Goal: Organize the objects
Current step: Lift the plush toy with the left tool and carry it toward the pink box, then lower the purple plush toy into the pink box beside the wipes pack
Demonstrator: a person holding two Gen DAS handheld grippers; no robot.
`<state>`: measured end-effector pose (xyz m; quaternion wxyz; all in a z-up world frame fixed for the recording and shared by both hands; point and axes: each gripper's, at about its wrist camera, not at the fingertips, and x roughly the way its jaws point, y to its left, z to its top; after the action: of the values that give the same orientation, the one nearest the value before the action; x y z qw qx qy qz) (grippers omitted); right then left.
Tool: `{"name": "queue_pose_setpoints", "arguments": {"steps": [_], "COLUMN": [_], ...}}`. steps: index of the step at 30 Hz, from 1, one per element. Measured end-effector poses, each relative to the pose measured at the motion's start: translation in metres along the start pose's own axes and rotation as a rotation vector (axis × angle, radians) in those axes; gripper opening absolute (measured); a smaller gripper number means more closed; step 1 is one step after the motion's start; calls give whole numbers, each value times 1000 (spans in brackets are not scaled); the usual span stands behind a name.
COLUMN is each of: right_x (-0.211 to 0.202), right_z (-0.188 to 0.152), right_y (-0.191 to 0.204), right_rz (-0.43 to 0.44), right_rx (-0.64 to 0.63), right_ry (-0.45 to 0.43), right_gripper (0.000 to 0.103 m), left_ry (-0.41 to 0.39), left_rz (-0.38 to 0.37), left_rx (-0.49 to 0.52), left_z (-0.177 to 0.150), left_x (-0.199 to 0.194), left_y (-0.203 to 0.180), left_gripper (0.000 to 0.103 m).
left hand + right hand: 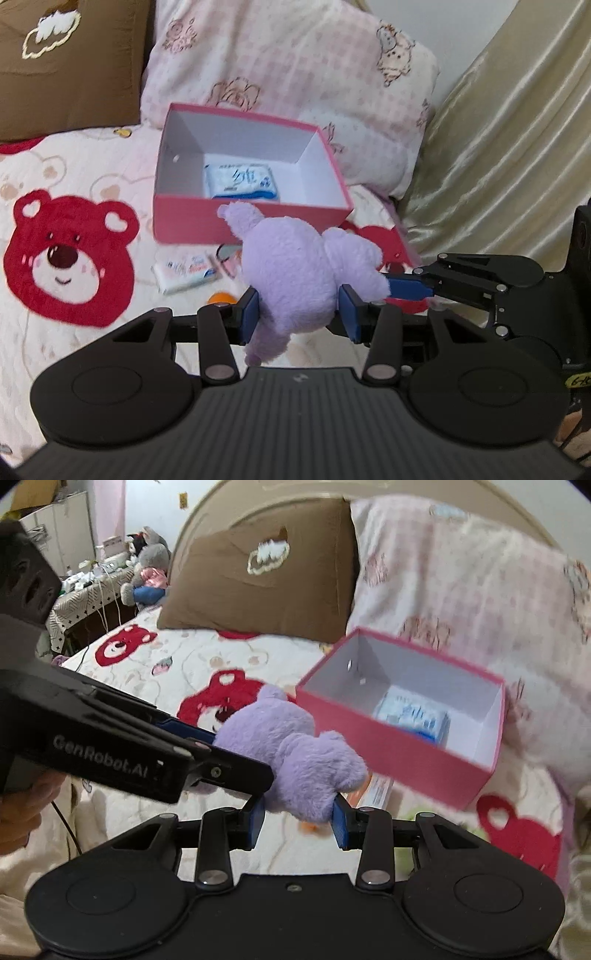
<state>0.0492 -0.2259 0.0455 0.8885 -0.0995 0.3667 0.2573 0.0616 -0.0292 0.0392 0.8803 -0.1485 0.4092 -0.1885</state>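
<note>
You hold the purple plush toy (295,273) between both grippers: your left gripper (298,312) has its blue pads pressed into the toy's body, and your right gripper (298,821) is clamped on the rounded end beside it, jaws narrowed on the fur. The toy hangs clear of the bear-print bedspread (70,258), sagging between the two grips. The relation that matters is toy to pink box (255,218): the open box sits just ahead of and beyond the toy, resting against the pink checked pillow (295,62), its near wall directly past the toy's ear. Inside lies one tissue pack (242,181) on the left half of the floor (the right half looks free). The toy's long axis runs roughly across the box's near wall, so I judge it should go forward over the rim and down. Neither hand is clearly nearer. A second tissue pack (186,273) still lies on the bedspread in front of the box
</note>
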Motion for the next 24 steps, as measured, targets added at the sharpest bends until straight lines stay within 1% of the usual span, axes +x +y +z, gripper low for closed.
{"name": "queue_pose_setpoints", "arguments": {"steps": [5,9,13,16,18,20,22,24], "right_x": [-8,-12,-7,-1,5,9,13,15], "right_z": [14,27,40,52,64,73,80,88], "right_y": [-11,-20,-34,-44,-50,-54,-60,-66], "right_rz": [4,15,25,23,13,6,-6,-6], "right_rx": [10,-6,8,4,-19,-37,-39,-29], "right_ry": [-22,-36,-31,-11,25,51,78,95], "right_gripper": [44,44,44,44,43,43,43,43], "left_ry": [9,-11,-24,-19,-17,-10,-7,-13], "left_rz": [-13,-31,-51,-70,-74,-64,-73,-66], "left_rx": [-4,-28,-44,-67,-103,-96,-103,-76], "left_z": [20,33,46,58,66,73,80,86], "left_x": [0,1,9,21,29,36,43,46], "left_y": [-2,0,4,10,13,11,11,10], "left_gripper": [43,43,43,43,43,43,43,43]}}
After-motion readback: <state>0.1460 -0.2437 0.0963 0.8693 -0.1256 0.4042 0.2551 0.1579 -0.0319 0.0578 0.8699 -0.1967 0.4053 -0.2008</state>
